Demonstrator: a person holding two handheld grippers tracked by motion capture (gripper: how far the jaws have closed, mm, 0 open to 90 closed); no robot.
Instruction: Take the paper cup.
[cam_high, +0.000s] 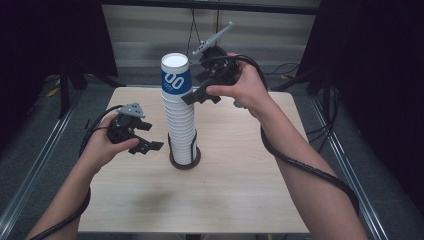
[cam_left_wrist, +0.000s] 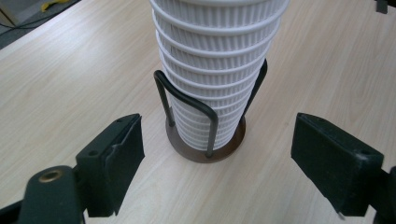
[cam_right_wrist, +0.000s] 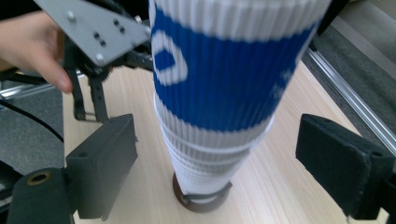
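Note:
A tall stack of white ribbed paper cups (cam_high: 181, 125) stands in a wire holder with a round brown base (cam_high: 185, 162) at the middle of the wooden table (cam_high: 235, 185). The top cup (cam_high: 176, 80) wears a blue band with white print. My right gripper (cam_high: 196, 86) is up beside that cup. In the right gripper view its jaws stand open on either side of the blue cup (cam_right_wrist: 229, 70), with a gap on both sides. My left gripper (cam_high: 151, 136) is low at the stack's left, open, facing the holder base (cam_left_wrist: 233, 144) and the lower cups (cam_left_wrist: 219, 51).
The table's edges drop to a grey floor with metal rails (cam_high: 30, 175) on both sides. Black cables trail from both grippers along the forearms. The grey plate of the left gripper (cam_right_wrist: 93, 32) sits beyond the stack in the right gripper view.

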